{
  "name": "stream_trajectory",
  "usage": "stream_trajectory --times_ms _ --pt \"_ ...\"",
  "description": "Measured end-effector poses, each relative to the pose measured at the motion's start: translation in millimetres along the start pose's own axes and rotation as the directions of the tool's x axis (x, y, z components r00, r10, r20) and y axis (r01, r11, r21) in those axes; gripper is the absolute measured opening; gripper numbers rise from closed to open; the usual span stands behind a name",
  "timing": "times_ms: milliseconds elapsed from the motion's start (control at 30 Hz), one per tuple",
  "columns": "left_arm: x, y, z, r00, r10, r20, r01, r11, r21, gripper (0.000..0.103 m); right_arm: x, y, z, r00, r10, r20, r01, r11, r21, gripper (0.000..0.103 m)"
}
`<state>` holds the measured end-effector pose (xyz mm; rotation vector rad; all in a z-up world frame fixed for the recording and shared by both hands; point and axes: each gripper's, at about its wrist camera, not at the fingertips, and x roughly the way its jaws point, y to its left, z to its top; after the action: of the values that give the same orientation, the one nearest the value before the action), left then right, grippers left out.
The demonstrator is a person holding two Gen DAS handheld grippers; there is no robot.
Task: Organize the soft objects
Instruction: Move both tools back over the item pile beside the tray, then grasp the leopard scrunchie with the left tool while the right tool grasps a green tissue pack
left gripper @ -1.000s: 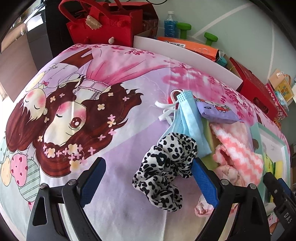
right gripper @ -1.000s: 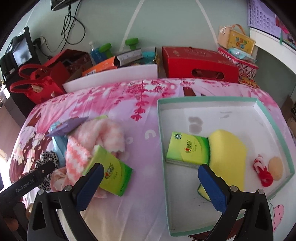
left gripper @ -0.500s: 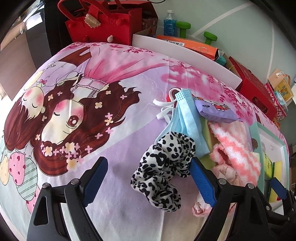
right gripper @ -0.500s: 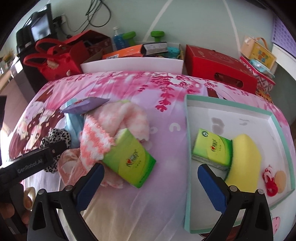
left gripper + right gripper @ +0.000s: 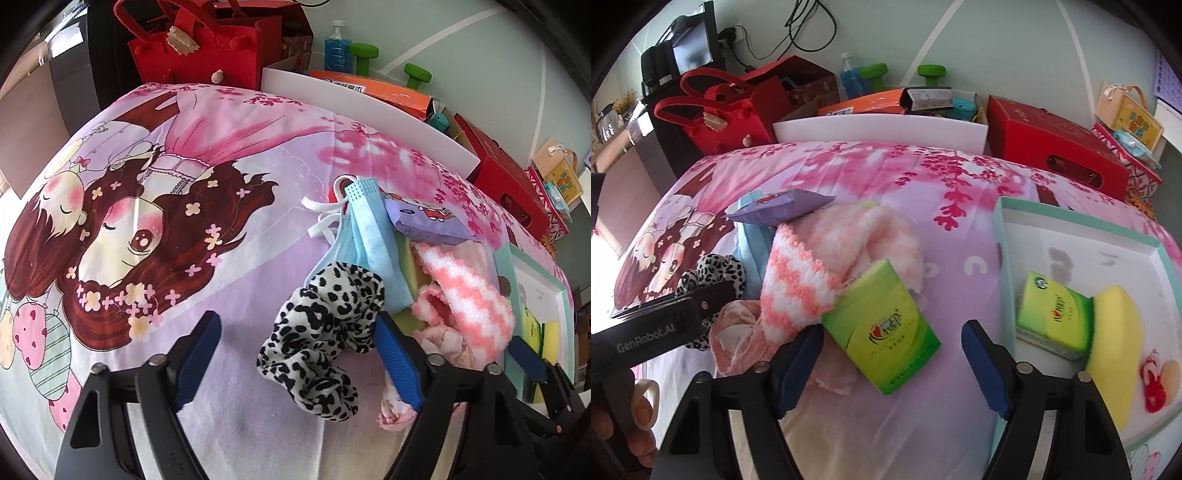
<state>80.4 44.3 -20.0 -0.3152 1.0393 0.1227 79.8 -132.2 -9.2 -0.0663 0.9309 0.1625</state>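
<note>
Spread fingers over a heap of soft things on the bed.

Right gripper [image 5: 892, 365] spread wide, green tissue pack [image 5: 882, 328] low centre of frame between its fingers, nearer the left one, untouched. Left gripper [image 5: 295, 354] likewise gaping, leopard scrunchie [image 5: 325, 336] lying between its fingers against the right one. Beside the scrunchie: blue mask [image 5: 364, 236], pink striped sock [image 5: 809, 273], purple packet [image 5: 775, 210]. At right of frame, teal-rimmed tray [image 5: 1001, 236] holding a second tissue pack [image 5: 1052, 317], yellow sponge [image 5: 1115, 347], small red toy [image 5: 1154, 384].
</note>
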Motion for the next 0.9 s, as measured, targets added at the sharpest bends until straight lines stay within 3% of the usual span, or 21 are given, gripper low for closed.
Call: stream_trajectory --times_ms 133,300,500,667,900 --pt "1 -2 0 1.000 -0.013 -0.005 0.013 1.000 0.003 0.076 8 -2 -1 0.999 0.035 -0.015 -0.035 0.999 0.026 0.069" --pt "0 -2 0 1.000 -0.027 -0.006 0.027 1.000 0.006 0.070 7 -4 -1 0.999 0.044 -0.014 -0.043 0.998 0.041 0.067" --pt "-1 -6 0 0.998 -0.061 -0.009 0.061 0.998 0.013 0.053 6 -7 -1 0.999 0.048 -0.018 -0.047 0.997 0.055 0.066" --pt "-5 -7 0 0.996 -0.090 0.003 0.090 0.996 0.011 0.031 4 -10 -1 0.999 0.044 -0.018 -0.043 0.997 0.066 0.064" --pt "-11 -6 1 0.995 -0.101 0.025 0.101 0.995 0.007 0.023 1 -17 -1 0.999 0.036 -0.014 -0.034 0.995 0.091 0.063"
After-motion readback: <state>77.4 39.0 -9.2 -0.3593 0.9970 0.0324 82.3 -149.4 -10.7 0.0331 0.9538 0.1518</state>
